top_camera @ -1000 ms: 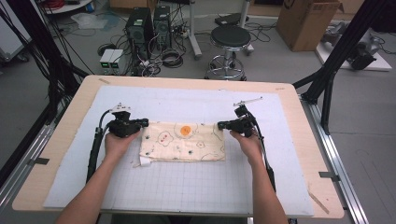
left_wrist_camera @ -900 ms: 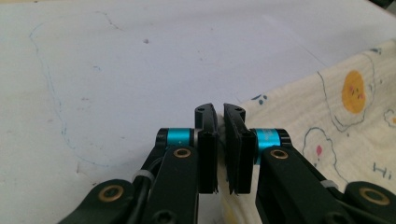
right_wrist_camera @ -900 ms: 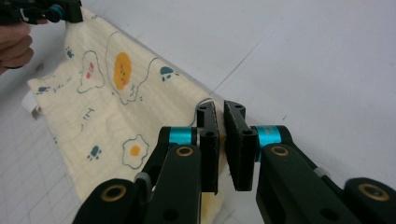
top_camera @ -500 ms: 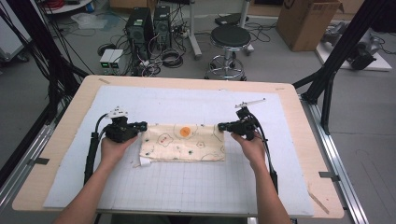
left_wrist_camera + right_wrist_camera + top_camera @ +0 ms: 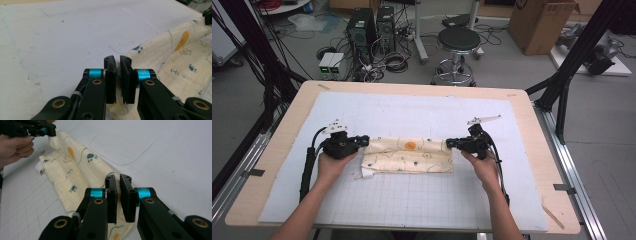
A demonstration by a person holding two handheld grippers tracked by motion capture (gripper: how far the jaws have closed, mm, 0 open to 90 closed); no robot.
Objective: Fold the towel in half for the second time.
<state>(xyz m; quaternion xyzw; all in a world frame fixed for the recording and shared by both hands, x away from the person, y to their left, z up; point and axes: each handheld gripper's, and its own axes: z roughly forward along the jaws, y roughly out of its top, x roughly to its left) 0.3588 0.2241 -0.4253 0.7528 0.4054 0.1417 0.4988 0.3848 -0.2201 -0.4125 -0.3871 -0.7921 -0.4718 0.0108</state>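
Grippers, two: left gripper (image 5: 361, 141) pinches the left end of one cloth (image 5: 408, 156), right gripper (image 5: 452, 143) pinches its right end. Cloth lies mid-mat (image 5: 412, 200), one mat, on one table (image 5: 537, 150).

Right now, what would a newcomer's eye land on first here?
The cream patterned cloth lying mid-table on the white mat, its far edge pinched at each end and lifted into a fold. The left gripper and right gripper are each shut on a corner, facing each other across it.
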